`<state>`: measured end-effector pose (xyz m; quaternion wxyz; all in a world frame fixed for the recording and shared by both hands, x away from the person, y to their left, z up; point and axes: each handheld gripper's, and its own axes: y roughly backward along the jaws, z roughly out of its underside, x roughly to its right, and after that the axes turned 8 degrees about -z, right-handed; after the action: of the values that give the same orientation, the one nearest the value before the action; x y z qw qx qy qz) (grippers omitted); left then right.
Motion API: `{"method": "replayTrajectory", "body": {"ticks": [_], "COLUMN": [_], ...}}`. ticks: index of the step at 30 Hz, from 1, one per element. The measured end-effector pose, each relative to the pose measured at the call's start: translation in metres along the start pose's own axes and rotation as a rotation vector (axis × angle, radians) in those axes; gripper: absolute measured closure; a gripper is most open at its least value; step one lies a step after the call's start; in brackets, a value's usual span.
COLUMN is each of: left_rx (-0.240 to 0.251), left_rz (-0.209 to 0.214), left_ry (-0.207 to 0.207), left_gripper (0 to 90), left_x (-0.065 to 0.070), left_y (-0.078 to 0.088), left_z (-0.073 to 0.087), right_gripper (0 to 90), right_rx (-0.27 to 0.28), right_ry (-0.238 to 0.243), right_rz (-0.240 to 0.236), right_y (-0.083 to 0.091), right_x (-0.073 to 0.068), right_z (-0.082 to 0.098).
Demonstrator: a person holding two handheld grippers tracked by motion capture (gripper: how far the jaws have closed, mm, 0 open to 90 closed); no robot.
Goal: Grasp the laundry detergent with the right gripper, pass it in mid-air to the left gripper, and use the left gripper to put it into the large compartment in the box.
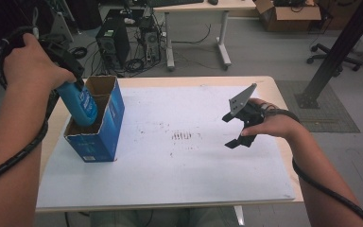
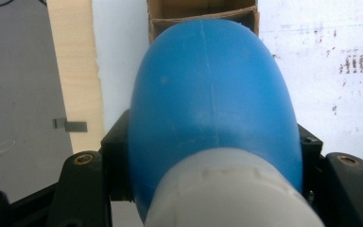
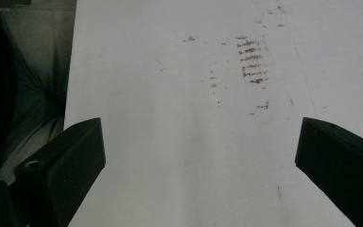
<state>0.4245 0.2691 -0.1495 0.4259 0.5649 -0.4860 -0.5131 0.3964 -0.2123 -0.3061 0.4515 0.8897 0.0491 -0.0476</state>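
My left fingers point(image 1: 78, 85) clamped on the blue bottle point(image 1: 81, 105), its base down inside the open blue carton point(image 1: 105, 127) near the desk's point(image 1: 170, 184) left edge, label print too small to read, broad bare white desktop between, my right fingers point(image 1: 233, 130) spread apart, holding nothing, near the right edge.

Glossy blue plastic bottle point(image 1: 80, 104) with grey-white cap point(image 2: 231, 189). Blue cardboard box point(image 1: 105, 124), brown inside. White table board point(image 1: 179, 175), brown smudge rows mid-board point(image 1: 183, 136). Pale wooden edge point(image 1: 283, 90). Black gripper jaws.
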Motion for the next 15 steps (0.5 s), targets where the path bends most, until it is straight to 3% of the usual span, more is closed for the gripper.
{"method": "replayTrajectory", "body": {"ticks": [15], "left_rx": [-0.025], "left_rz": [0.001], "left_ry": [-0.008], "left_gripper": [38.2], "left_x": [0.005], "left_y": [-0.036], "left_z": [0.003], "right_gripper": [2.6], "right_rx": [-0.016], "right_ry": [-0.001], "right_rz": [-0.004], "right_y": [-0.001], "right_x": [0.001], "right_z": [-0.001]}}
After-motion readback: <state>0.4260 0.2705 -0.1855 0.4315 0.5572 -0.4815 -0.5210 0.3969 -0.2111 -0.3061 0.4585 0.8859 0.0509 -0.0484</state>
